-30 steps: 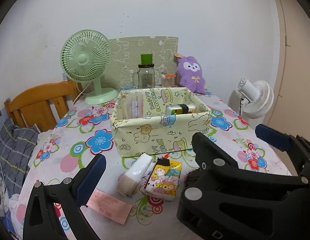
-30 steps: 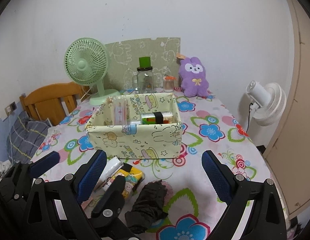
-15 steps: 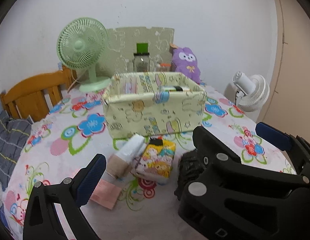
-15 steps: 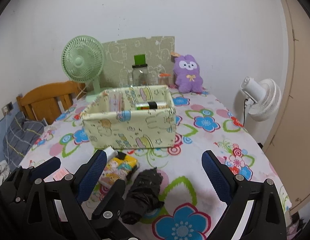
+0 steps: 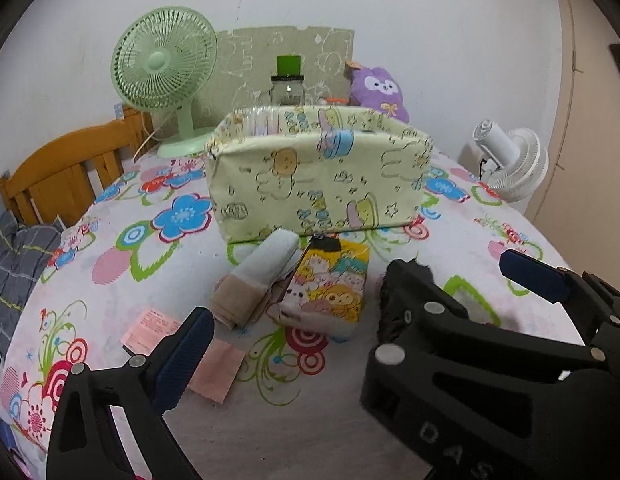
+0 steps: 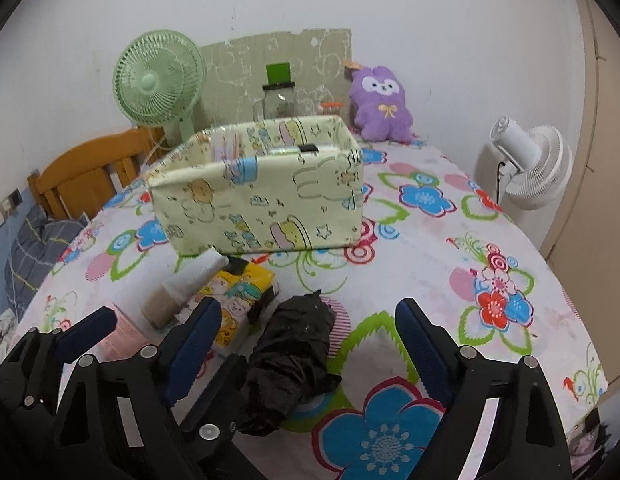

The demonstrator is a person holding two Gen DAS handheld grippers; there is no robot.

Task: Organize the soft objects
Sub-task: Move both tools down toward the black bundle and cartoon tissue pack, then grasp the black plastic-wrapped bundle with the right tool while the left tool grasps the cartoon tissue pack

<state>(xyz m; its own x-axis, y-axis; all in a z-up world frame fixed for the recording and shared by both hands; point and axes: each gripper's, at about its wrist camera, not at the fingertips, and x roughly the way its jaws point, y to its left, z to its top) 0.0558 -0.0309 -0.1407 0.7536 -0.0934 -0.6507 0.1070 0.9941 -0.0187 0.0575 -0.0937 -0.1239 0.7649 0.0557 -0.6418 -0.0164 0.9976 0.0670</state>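
Note:
A pale yellow-green fabric storage box (image 5: 317,184) (image 6: 258,200) with cartoon prints stands mid-table. In front of it lie a rolled white-and-beige cloth (image 5: 254,280) (image 6: 186,286), a yellow cartoon tissue pack (image 5: 329,288) (image 6: 238,300) and a crumpled black bundle (image 6: 294,356), partly hidden in the left wrist view (image 5: 389,304). My left gripper (image 5: 361,308) is open and empty, low over the tissue pack. My right gripper (image 6: 310,352) is open and empty, its jaws either side of the black bundle.
A green desk fan (image 5: 166,72), a glass jar with a green lid (image 5: 288,84) and a purple plush toy (image 6: 379,104) stand at the back. A white fan (image 6: 525,164) is off the right edge. A wooden chair (image 5: 62,168) is at the left. Pink paper slips (image 5: 182,352) lie near the front.
Both grippers have dropped lower and moved in toward the items in front of the box. The box's inside is now mostly out of sight. Both stay open.

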